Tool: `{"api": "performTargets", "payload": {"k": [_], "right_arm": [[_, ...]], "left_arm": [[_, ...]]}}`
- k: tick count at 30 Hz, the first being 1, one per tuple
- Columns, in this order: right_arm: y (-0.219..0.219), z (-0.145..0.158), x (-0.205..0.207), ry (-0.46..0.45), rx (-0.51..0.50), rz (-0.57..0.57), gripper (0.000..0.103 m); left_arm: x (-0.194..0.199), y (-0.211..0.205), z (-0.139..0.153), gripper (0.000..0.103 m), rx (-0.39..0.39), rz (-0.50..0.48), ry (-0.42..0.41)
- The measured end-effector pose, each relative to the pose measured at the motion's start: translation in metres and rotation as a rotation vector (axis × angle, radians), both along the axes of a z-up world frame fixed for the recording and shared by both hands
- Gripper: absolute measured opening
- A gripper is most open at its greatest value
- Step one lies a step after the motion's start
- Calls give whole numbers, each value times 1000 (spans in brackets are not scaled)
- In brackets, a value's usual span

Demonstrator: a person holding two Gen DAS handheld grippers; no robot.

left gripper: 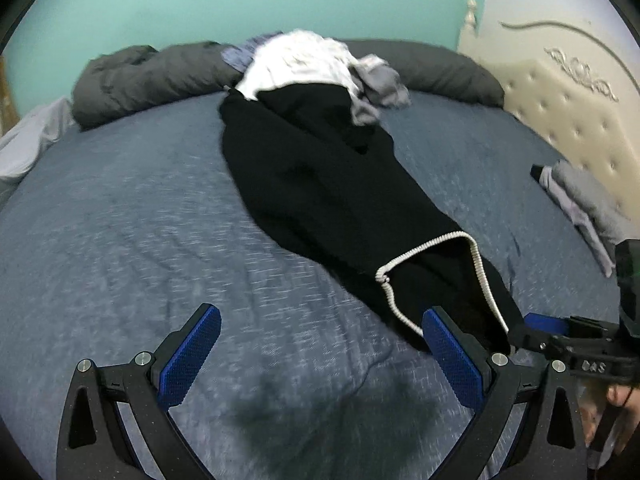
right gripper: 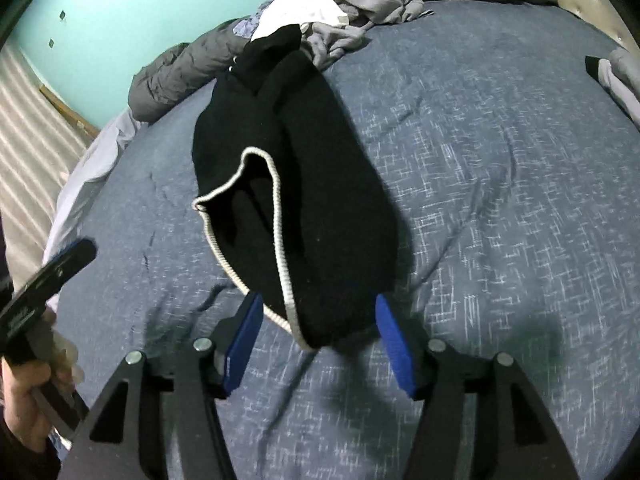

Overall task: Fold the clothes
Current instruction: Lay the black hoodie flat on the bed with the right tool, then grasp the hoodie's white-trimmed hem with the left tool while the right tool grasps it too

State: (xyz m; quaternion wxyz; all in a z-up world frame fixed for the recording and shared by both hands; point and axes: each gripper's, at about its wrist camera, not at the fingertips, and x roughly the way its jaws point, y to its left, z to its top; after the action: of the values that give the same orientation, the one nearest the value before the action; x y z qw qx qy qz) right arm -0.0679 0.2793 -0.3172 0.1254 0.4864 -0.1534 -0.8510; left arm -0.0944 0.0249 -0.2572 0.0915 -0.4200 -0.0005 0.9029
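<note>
A black garment [left gripper: 320, 184] with a white ribbed trim [left gripper: 478, 254] lies stretched lengthwise on the blue bedspread [left gripper: 120, 220]. My left gripper [left gripper: 320, 320] is open wide just above the bedspread, with nothing between its pads; its right finger [left gripper: 448, 344] is beside the garment's near end. In the right wrist view the near end of the black garment [right gripper: 320, 200] lies between the blue pads of my right gripper [right gripper: 318, 312], which stands open around it without pinching. A finger [right gripper: 72, 256] of the left gripper shows at the left edge, held by a hand [right gripper: 24, 400].
A heap of white [left gripper: 296, 60] and grey clothes [left gripper: 380, 88] sits at the garment's far end, against a rolled dark grey duvet [left gripper: 140, 84]. Folded grey clothes [left gripper: 580, 196] lie at the right by the cream tufted headboard [left gripper: 572, 92]. A teal wall is behind.
</note>
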Motion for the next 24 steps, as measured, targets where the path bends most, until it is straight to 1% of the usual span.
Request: {"api": "performTargets", "payload": {"k": [3, 8, 11, 13, 14, 15, 16, 17, 18, 19, 20, 21, 22, 24], "right_arm": [[0, -4, -4, 3, 5, -6, 61], [-1, -14, -11, -8, 35, -12, 61], [1, -18, -13, -4, 57, -33, 61], [4, -20, -14, -7, 53, -50, 61], [6, -21, -14, -10, 55, -61, 61], [7, -22, -15, -13, 55, -68, 61], [8, -23, -15, -15, 54, -72, 61], [9, -24, -16, -17, 53, -75, 61], [9, -24, -16, -19, 52, -78, 61], [9, -24, -17, -21, 48, -80, 61], [10, -25, -17, -23, 44, -82, 61], [10, -25, -18, -24, 40, -81, 61], [10, -25, -19, -26, 35, -77, 61], [8, -25, -21, -28, 37, -64, 61]], "left_arm": [[-19, 9, -11, 102, 17, -17, -34], [-39, 30, -28, 101, -58, -73, -52], [-46, 34, -37, 97, -58, -85, -69], [-51, 35, -42, 86, -62, -81, -70], [-54, 35, -44, 83, -60, -79, -74], [-57, 35, -46, 75, -62, -83, -81], [-61, 35, -49, 72, -66, -87, -89], [-61, 35, -51, 70, -65, -96, -94], [-62, 36, -52, 64, -67, -108, -99], [-64, 37, -54, 52, -71, -120, -104], [-64, 38, -55, 44, -76, -129, -106], [-64, 39, -55, 33, -78, -136, -108], [-64, 39, -55, 27, -80, -143, -110], [-61, 41, -52, 18, -84, -154, -101]]}}
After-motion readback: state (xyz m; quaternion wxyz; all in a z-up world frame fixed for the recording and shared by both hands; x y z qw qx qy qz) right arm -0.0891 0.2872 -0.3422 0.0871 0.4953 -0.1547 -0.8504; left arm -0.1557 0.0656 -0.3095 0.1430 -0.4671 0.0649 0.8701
